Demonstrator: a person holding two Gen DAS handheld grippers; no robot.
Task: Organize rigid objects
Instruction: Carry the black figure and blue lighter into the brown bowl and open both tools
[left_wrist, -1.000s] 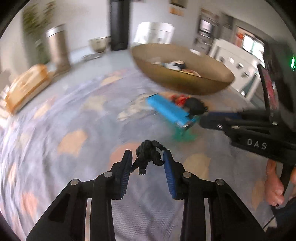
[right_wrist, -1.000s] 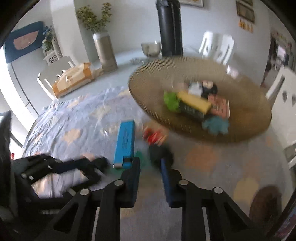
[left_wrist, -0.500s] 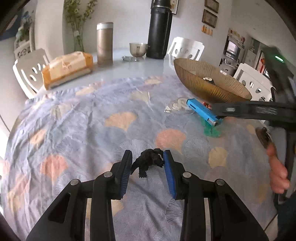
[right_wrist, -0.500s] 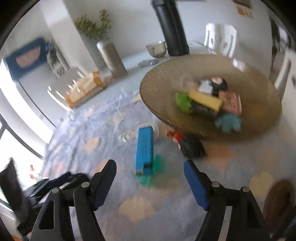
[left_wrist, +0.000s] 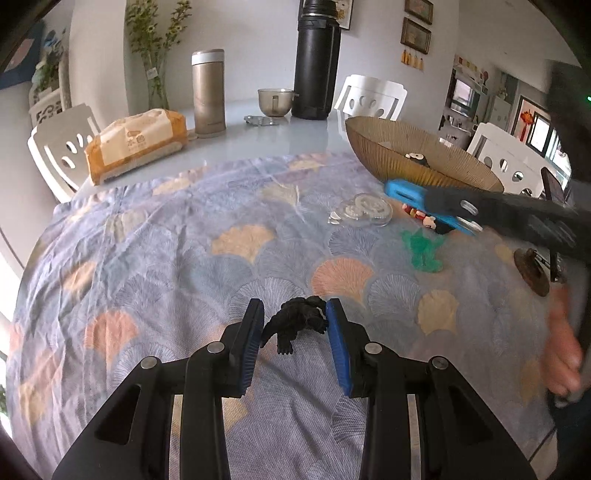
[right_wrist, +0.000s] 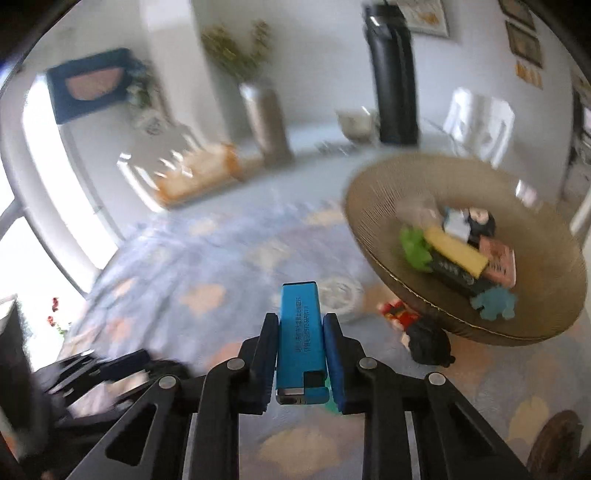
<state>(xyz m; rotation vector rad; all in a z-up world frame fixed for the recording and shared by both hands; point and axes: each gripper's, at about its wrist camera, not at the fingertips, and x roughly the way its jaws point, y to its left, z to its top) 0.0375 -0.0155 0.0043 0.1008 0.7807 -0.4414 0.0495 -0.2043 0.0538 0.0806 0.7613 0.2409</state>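
Note:
My left gripper (left_wrist: 293, 319) is shut on a small black monster figure (left_wrist: 299, 321), held just above the patterned tablecloth. My right gripper (right_wrist: 301, 334) is shut on a flat blue box (right_wrist: 301, 332), lifted off the cloth; the box (left_wrist: 410, 194) and this gripper also show at the right of the left wrist view. A wide brown ribbed bowl (right_wrist: 376, 221) (left_wrist: 384, 155) holds several toys. A green figure (left_wrist: 423, 249), a red and white figure (right_wrist: 397, 312) and a black toy (right_wrist: 428, 343) lie on the cloth near the bowl.
A clear plastic piece (left_wrist: 364, 212) lies on the cloth left of the bowl. At the table's far side stand a tissue pack (left_wrist: 136, 142), a steel flask (left_wrist: 208, 92), a glass cup (left_wrist: 273, 101) and a tall black thermos (left_wrist: 316, 61). A dark brown disc (left_wrist: 532, 271) lies at the right. White chairs surround the table.
My right gripper was open above the blue box half a second ago; now it has closed on the box and lifted it. The left gripper still holds the black figure, moved back from the bowl.

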